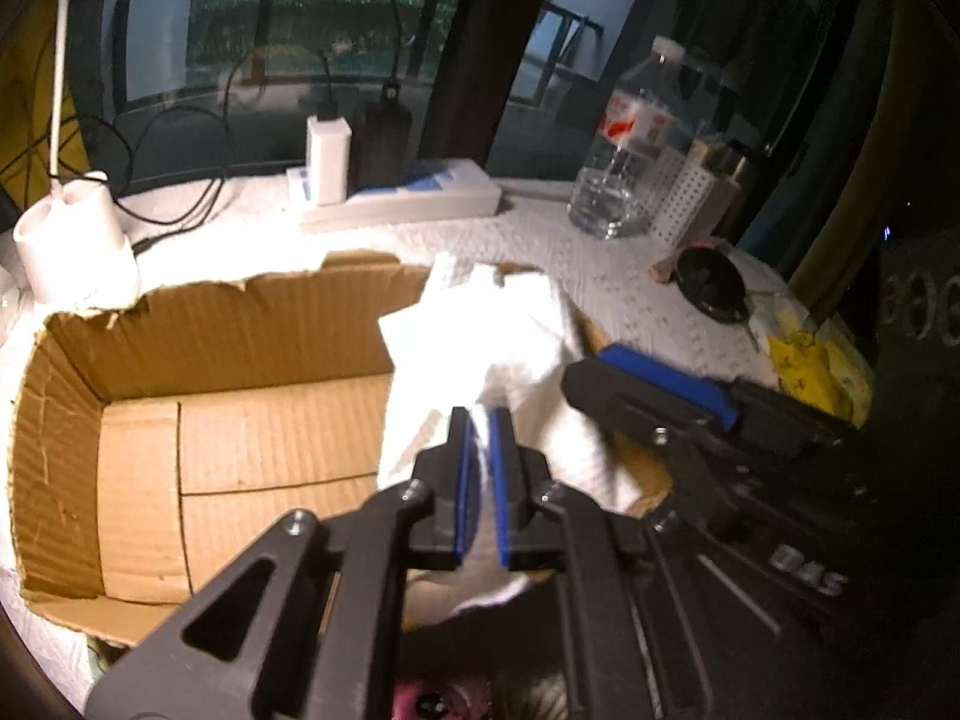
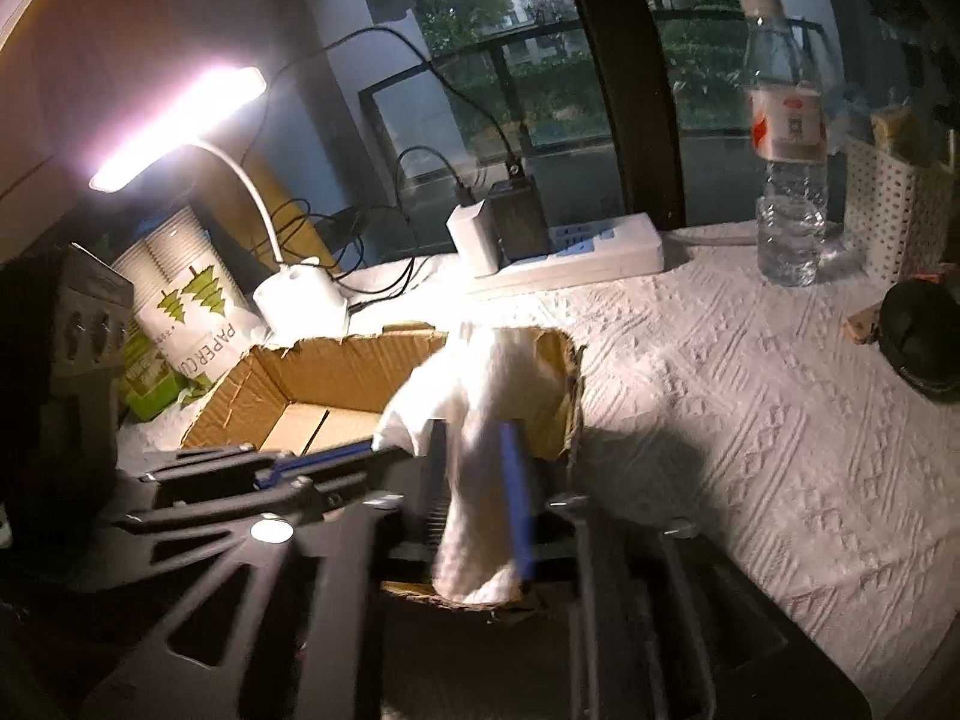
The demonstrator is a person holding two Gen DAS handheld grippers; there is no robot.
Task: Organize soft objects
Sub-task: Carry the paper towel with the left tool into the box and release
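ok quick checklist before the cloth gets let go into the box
1. Left gripper jaws shut on the white textured cloth: ok.
2. Right gripper jaws clamped on the cloth: cannot tell; cloth lies between them.
3. Cloth over the open brown cardboard box: ok, at its right end.
4. Box floor free: ok.
5. Cloth fully inside the rim: not ok, it drapes over the edge.
6. Clear plastic water bottle out of the way: ok.

Dim fisheye views, lit desk lamp [image 2: 180, 126] glaring, blown-out white cloth [image 1: 480, 330], dark bowed edges, slight motion blur.
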